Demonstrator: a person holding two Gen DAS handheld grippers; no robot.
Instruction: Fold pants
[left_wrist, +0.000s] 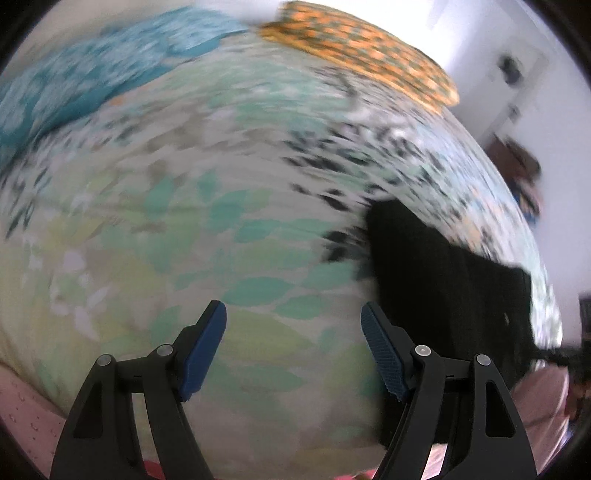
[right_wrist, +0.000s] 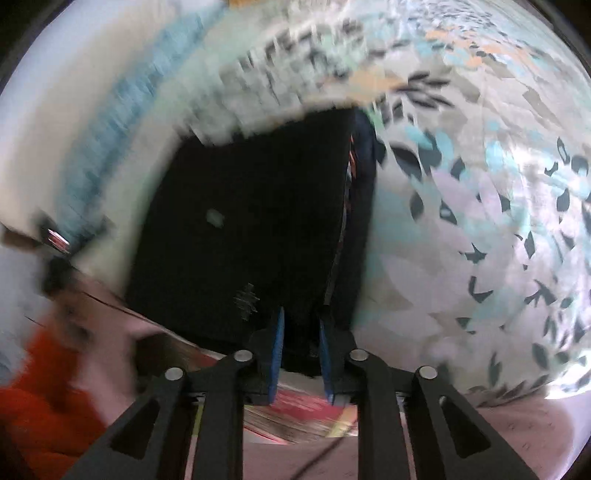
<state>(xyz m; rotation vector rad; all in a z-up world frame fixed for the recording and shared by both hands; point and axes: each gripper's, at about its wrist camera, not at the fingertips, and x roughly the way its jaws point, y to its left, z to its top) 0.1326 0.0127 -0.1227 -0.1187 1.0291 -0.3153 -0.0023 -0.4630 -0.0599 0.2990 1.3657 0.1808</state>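
Right wrist: black pants (right_wrist: 251, 221), blurred, pinched in right tool (right_wrist: 300, 325).

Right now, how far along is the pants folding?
Partly done: the pants look like a compact dark bundle on the bedsheet. In hand: the right gripper pinches their edge. The left gripper is open, empty. Left: the final fold and laying flat, probably.
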